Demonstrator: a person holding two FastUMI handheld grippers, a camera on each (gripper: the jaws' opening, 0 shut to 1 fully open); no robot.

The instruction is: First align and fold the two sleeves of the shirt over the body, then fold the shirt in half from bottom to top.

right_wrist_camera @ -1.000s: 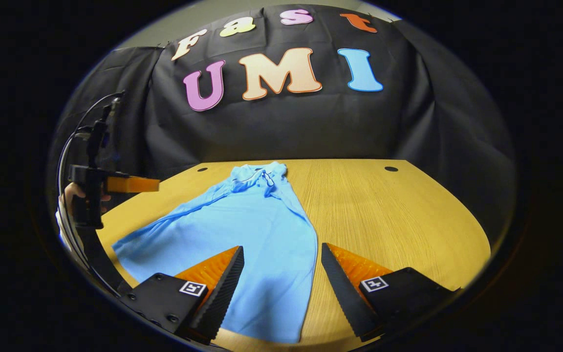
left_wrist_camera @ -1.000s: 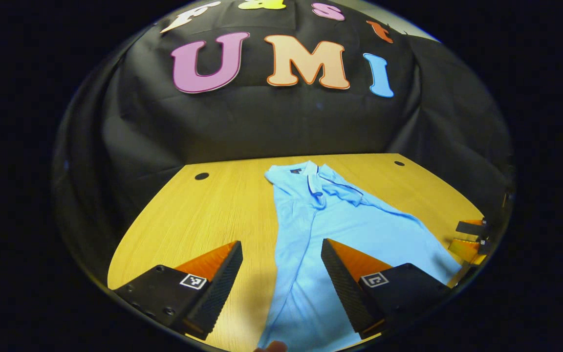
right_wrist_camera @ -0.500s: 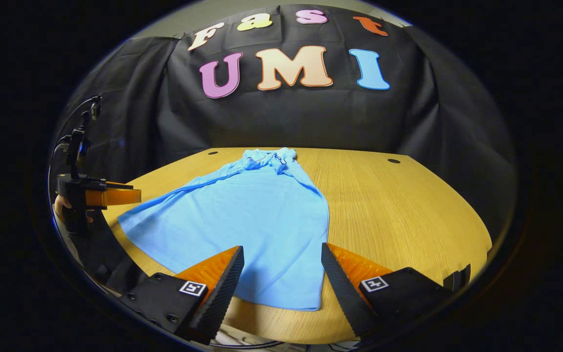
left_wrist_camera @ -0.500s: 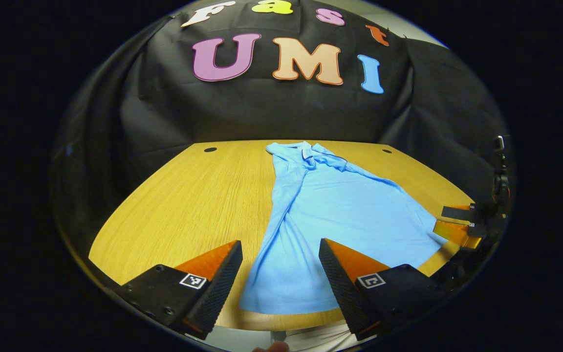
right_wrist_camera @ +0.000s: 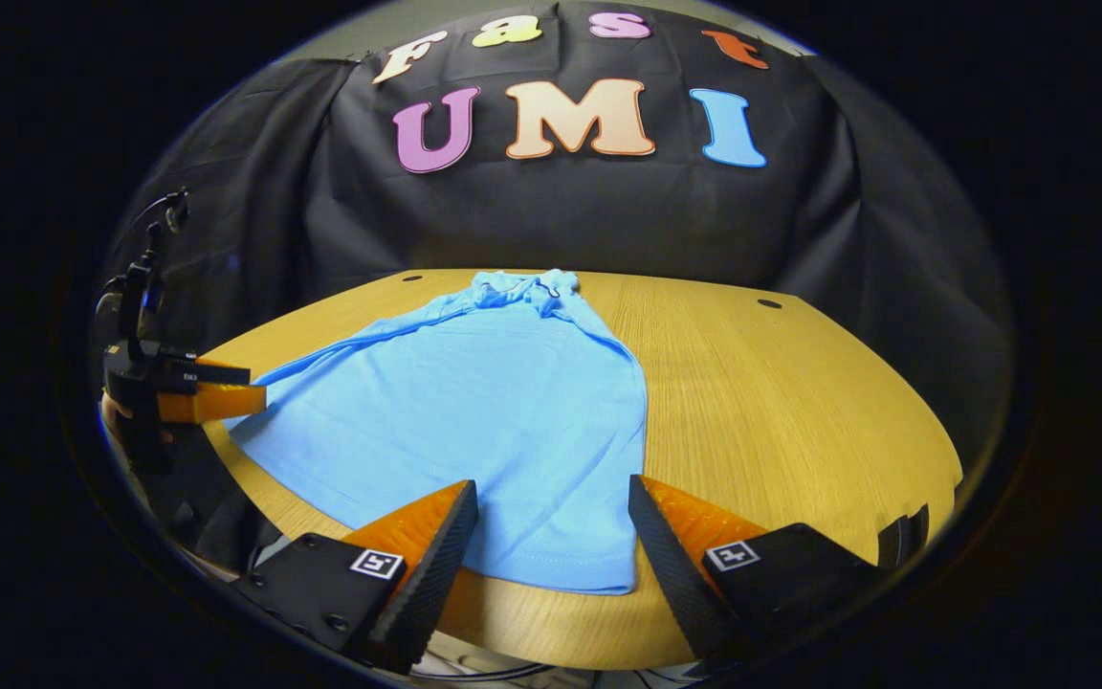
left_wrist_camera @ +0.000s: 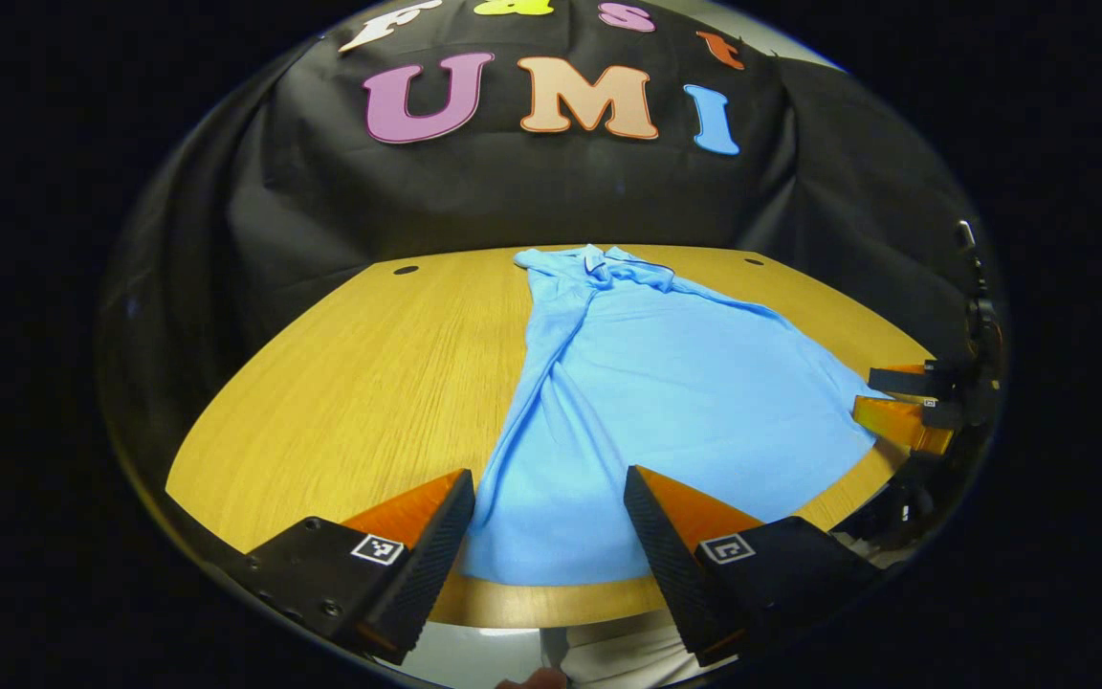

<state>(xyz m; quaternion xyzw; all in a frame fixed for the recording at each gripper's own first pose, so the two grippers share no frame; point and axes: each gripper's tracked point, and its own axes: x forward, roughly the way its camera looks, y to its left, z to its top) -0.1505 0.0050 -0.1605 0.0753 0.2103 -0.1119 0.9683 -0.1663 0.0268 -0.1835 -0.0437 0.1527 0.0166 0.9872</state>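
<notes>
Left gripper (left_wrist_camera: 549, 498): we're spread wide, empty, above the near table edge
Right gripper (right_wrist_camera: 553, 507): gaping too, holding nothing
Shirt (right_wrist_camera: 474, 411): flat on the table (right_wrist_camera: 781, 411), collar far, hem near us
Handling: soft, light, floppy; we'd pinch the hem corners

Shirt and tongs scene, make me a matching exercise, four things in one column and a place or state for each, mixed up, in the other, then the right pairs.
Column one:
1. shirt
2. shirt collar
3. left tongs
4. table

Column two:
A. at the far end, next to the booth wall
B. open, holding nothing, over the near hem
C. wooden, with small round holes along its far edge
D. light blue, lying spread out

Pairs: 1-D, 2-A, 3-B, 4-C
</notes>
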